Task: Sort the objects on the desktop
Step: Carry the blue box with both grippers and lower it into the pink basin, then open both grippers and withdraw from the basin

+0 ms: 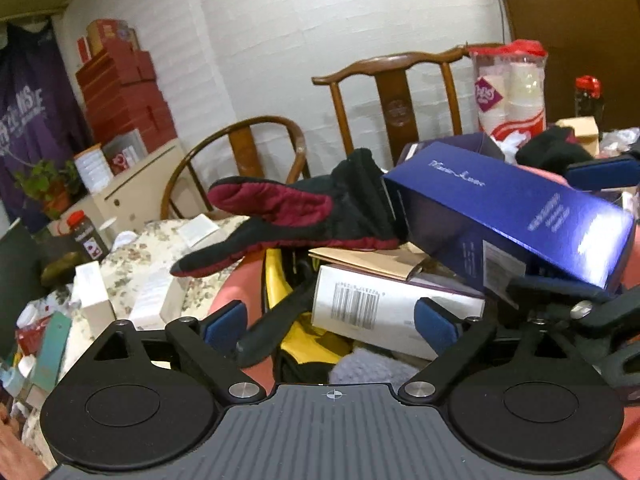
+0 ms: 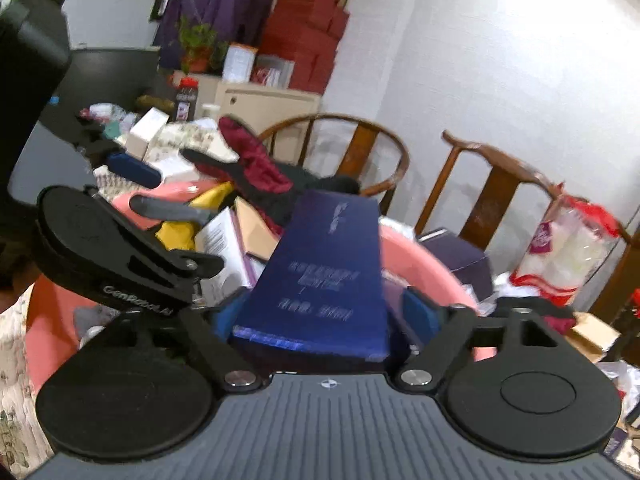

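The pink tub (image 2: 432,256) is piled high with stuff, so there is little room to reach down into it. A long blue box (image 2: 320,272) lies on top of the pile, right between the pads of the right tongs (image 2: 326,312), which stand apart from its sides. A black and red glove (image 1: 304,216) sticks out over the heap, past the left tongs (image 1: 332,318). A white box (image 1: 384,308) and a yellow thing (image 1: 292,312) fill the gap below them. Two wooden chairs (image 1: 400,92) stand behind the tub. Above the pile, toward the white wall (image 1: 320,20), the air is free. The worktop (image 1: 132,256) on the left is crowded with small boxes.
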The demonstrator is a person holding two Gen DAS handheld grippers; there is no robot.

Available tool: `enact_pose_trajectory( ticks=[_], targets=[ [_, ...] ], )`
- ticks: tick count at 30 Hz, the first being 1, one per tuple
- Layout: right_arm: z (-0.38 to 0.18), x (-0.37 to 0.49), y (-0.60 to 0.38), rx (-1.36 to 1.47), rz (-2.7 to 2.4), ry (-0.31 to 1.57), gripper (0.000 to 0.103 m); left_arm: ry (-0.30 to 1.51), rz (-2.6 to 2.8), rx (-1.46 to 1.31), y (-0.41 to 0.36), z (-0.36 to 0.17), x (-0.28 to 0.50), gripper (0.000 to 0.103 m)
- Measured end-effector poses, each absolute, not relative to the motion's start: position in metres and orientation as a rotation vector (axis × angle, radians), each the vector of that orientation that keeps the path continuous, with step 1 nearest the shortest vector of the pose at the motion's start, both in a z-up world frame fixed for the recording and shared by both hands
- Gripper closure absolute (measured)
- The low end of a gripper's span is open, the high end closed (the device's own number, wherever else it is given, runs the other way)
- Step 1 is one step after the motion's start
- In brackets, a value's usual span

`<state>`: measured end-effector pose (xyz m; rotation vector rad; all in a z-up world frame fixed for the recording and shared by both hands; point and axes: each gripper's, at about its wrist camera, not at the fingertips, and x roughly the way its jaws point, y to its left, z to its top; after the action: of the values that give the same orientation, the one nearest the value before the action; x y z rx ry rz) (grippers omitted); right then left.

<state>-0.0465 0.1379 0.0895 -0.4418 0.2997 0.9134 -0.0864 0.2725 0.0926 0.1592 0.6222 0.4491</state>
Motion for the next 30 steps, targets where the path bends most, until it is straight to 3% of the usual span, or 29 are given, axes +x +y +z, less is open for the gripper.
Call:
enact_pose_trajectory(
  ticks=[18,30],
  targets=[
    [0.124,-0.051,-0.012,-0.078,0.910,0.297,0.014,0.507,0.479,0.110,0.221,0.117,-0.082,0.007],
    [0.089,-0.027,-0.136,0.115,0.720,0.281,0.011,0.534,0.596,0.170,0.206,0.113,-0.044,0.006]
  ],
)
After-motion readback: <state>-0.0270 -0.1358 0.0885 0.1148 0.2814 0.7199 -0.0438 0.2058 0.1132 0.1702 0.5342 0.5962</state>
